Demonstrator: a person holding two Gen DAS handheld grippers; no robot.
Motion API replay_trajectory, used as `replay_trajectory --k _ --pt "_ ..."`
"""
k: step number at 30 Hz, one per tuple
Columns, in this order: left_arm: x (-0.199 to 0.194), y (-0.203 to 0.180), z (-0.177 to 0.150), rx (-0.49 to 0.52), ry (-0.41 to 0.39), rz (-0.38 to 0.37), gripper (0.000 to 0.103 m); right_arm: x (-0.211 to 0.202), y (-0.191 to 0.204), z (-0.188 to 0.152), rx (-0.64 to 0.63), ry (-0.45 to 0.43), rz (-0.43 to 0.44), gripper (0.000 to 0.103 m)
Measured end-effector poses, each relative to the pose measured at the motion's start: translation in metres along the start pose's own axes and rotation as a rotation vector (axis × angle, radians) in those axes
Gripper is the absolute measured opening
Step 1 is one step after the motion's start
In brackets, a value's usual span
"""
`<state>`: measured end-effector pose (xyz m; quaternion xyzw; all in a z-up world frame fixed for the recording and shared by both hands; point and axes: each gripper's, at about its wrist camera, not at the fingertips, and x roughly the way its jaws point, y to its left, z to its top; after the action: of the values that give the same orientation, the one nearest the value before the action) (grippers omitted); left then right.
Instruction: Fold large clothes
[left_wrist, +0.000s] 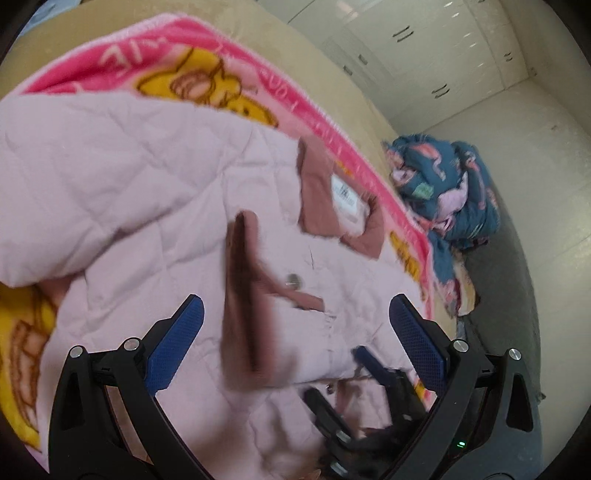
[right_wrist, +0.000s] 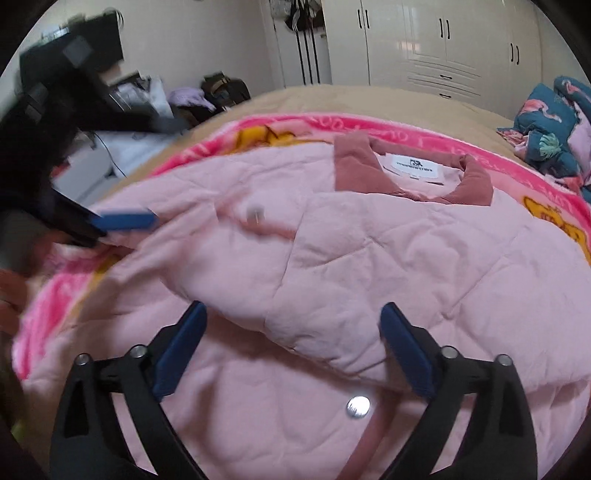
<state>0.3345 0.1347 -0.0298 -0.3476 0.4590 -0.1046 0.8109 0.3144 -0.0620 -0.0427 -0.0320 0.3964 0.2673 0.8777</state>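
bed (right_wrist: 303, 99) under tan cover, pink cartoon blanket (right_wrist: 546, 192) spread over it. on the blanket lay the pink quilted jacket (right_wrist: 369, 258), collar (right_wrist: 354, 166) toward the wardrobe (right_wrist: 443, 44), label up. one side looked folded across the front, edges loose, cuff (left_wrist: 240, 295) flopped over; i judged it early, sleeves and halving left. my right tool (right_wrist: 291, 347) stood spread wide, nothing between the pads. my left tool (left_wrist: 295, 332) likewise spread, above the snaps, gripping nothing.
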Motion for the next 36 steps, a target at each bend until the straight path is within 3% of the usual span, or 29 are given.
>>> replay_trajectory --k 4,8,15,19,21,25,31,36 --pt "0.023 0.006 -0.010 -0.011 0.066 0.007 0.094 -0.029 -0.024 -0.002 0.068 -0.035 -0.006 0.096" --pt "0.045 0.010 -0.025 -0.023 0.088 0.083 0.094 -0.054 -0.062 -0.011 0.176 -0.066 -0.042 0.096" --pt "0.054 -0.001 -0.033 0.055 0.041 0.088 0.093 -0.097 -0.141 -0.035 0.412 -0.108 -0.137 0.096" --pt "0.057 -0.007 -0.040 0.093 0.016 0.103 0.070 -0.112 -0.172 -0.043 0.484 -0.121 -0.200 0.096" --pt "0.057 -0.012 -0.043 0.127 -0.001 0.116 0.041 -0.117 -0.181 -0.049 0.503 -0.122 -0.223 0.096" --pt "0.042 -0.015 -0.036 0.142 -0.068 0.106 0.012 -0.123 -0.185 -0.054 0.487 -0.111 -0.278 0.096" --pt "-0.006 -0.028 -0.007 0.203 -0.216 0.066 0.009 -0.132 -0.184 -0.045 0.401 -0.157 -0.330 0.096" --pt "0.000 -0.020 -0.003 0.221 -0.203 0.124 0.009 -0.103 -0.181 -0.031 0.341 -0.077 -0.334 0.096"
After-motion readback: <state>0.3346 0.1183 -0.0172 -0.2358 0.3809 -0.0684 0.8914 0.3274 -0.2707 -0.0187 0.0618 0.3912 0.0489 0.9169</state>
